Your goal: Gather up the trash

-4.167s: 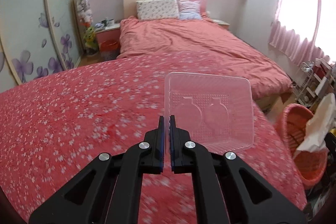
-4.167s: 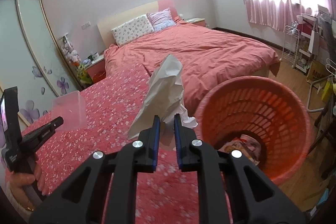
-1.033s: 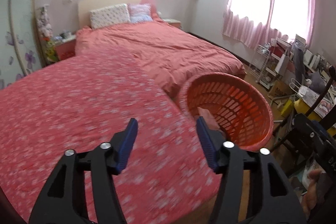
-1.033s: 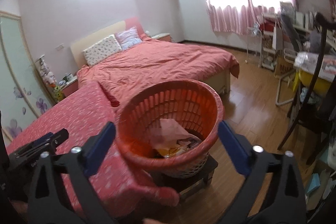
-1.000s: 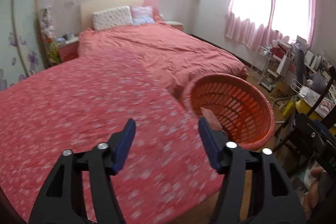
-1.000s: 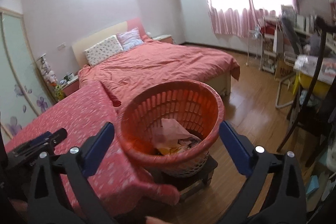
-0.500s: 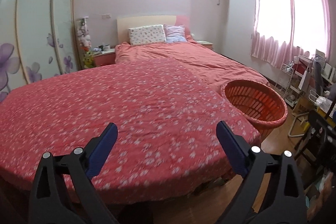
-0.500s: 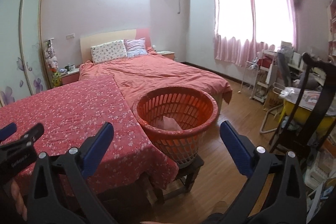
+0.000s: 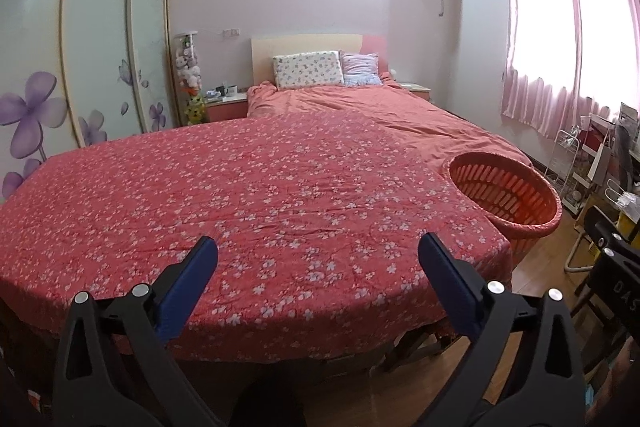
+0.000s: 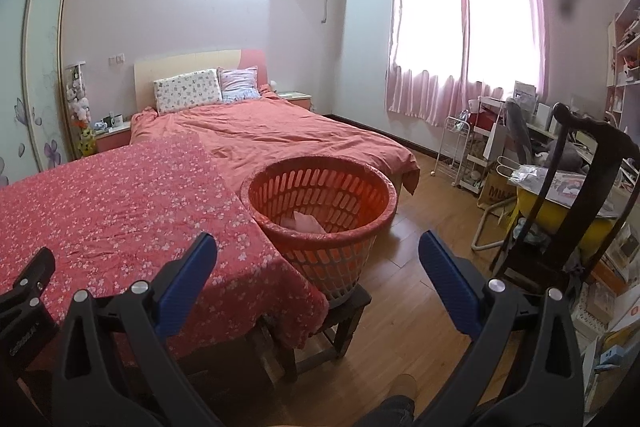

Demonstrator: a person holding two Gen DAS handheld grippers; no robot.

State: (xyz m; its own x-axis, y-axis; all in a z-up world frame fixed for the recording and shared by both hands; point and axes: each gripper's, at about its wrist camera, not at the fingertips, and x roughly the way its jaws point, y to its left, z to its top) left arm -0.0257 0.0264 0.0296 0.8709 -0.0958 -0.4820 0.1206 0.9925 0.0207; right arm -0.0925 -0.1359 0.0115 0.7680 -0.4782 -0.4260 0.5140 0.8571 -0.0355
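An orange slotted basket (image 10: 320,211) stands on a low dark stool at the right end of the table with the red flowered cloth (image 9: 248,195). Pale trash (image 10: 306,221) lies inside it. The basket also shows at the right in the left wrist view (image 9: 504,195). My left gripper (image 9: 316,267) is wide open and empty, held back from the table's near edge. My right gripper (image 10: 318,263) is wide open and empty, back from the basket and above the floor. I see no trash on the cloth.
A bed with a pink cover (image 10: 280,135) lies behind the table. A dark wooden chair (image 10: 568,211), a yellow table (image 10: 560,215) and a white rack (image 10: 456,147) stand at the right. Wardrobe doors (image 9: 80,47) line the left wall.
Earlier the left gripper held a clear tray and the right a tissue; both are now empty. Both grippers have opened wide and pulled back and up from the basket and table.
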